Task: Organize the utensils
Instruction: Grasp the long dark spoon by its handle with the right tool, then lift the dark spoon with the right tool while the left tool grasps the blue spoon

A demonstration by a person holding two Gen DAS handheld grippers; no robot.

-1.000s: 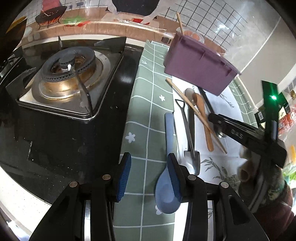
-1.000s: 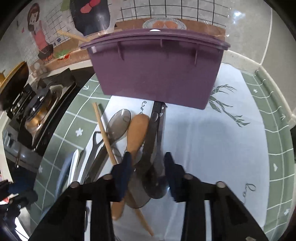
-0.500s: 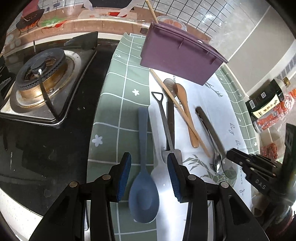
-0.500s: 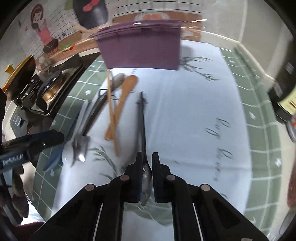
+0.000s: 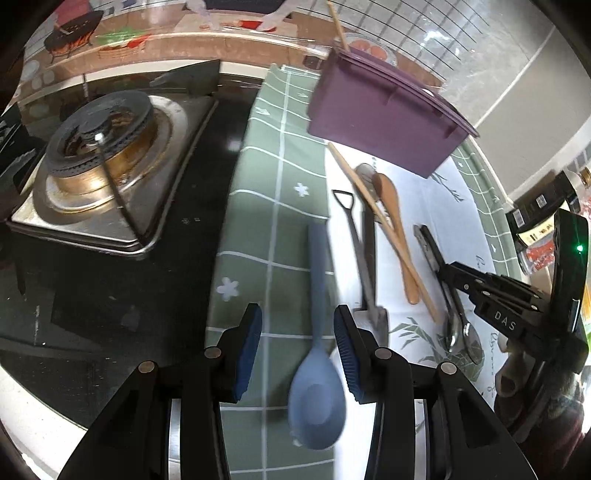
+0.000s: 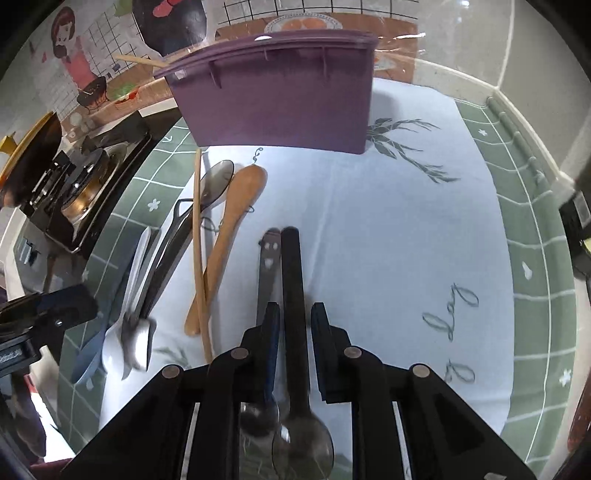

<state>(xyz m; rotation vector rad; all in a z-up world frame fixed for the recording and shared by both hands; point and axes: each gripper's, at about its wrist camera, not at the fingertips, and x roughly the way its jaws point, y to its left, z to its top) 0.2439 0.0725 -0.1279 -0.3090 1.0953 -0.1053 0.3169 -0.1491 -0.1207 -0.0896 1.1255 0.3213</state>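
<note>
From the left wrist, the left gripper (image 5: 297,338) hangs with its jaws wide apart over the green checked cloth (image 5: 280,192). The handle of the blue spoon (image 5: 317,347) runs up between the pads, but neither pad touches it, so nothing is held; the jaws look lined up for a grab along the handle, which would give the surest hold. Further right, on the white cloth (image 5: 436,206), lie a metal shovel-shaped spoon (image 5: 360,258), a wooden spoon (image 5: 397,236) and a chopstick (image 5: 380,225) crossing it. They point roughly toward the purple bin (image 5: 384,110), which I take to be where they belong (one chopstick (image 5: 337,26) already pokes out of its far corner). At the right edge the right gripper (image 5: 448,275) reaches down to the dark-handled spoon (image 5: 439,273).

From the right wrist, the right gripper (image 6: 293,325) has its jaws narrow and opening. The dark-handled spoon (image 6: 293,295) lies between them with a sliver of gap on each side, so I read it as let go and resting on the white cloth (image 6: 388,240). A metal spoon (image 6: 267,266) lies just beside it, under the left pad. The two lie parallel, away from the other cluster, likely sorted as a pair. The purple bin (image 6: 280,99) stands upright behind them, well apart from both. The left gripper (image 6: 44,317) shows at the left edge beside the blue spoon (image 6: 86,356).
</note>
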